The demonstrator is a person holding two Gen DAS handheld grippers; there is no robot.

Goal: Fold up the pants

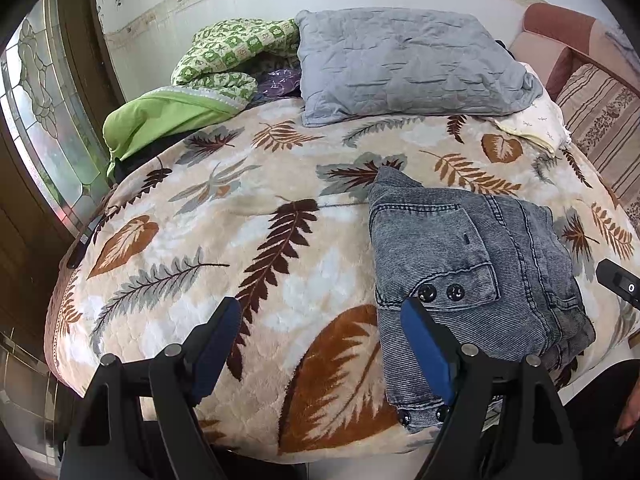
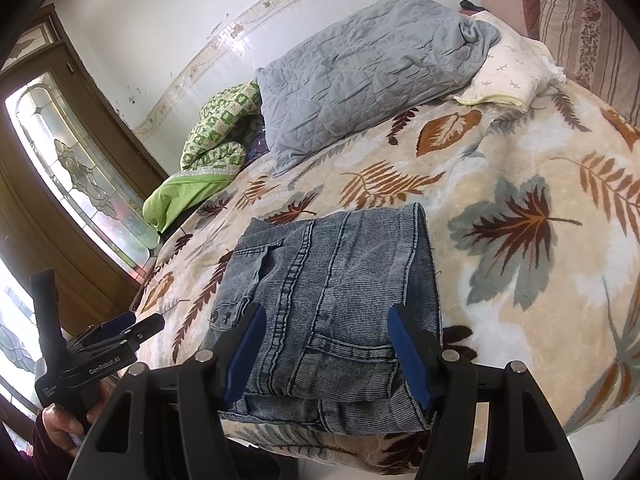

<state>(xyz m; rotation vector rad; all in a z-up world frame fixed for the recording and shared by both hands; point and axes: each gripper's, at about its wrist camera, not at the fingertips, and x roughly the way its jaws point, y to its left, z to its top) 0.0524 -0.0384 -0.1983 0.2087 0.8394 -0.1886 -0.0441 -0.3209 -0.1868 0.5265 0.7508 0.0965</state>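
The pants (image 2: 332,312), a grey-blue washed denim pair, lie folded into a compact stack near the front edge of the bed, on a plush blanket (image 1: 200,240) printed with brown, rust and grey leaves. The right gripper (image 2: 326,354) hovers over the near end of that stack with its blue-padded fingers (image 2: 408,356) spread apart, one above each side of the fold; I cannot tell whether the pads touch the cloth, and nothing is pinched between them. The left gripper (image 1: 320,356) is off to the stack's left, its fingers (image 1: 218,344) also spread wide with only blanket showing between them, while its right finger stands in front of the left edge of the pants, close to two dark snap buttons (image 1: 440,292) on a pocket flap. From the right wrist view, the left tool appears at the lower left, held in a person's hand (image 2: 60,424), and white lettering on its black body reads "GenRobot.AI"; a smaller label beside it is too tiny to read. Beyond the fingers, toward the wall, lie a grey quilted pillow (image 1: 404,60), a green patterned quilt (image 1: 224,56) bunched to its left, and a cream pillow (image 2: 508,76) at its right. A wooden door with leaded glass (image 2: 76,168) stands at the far left.
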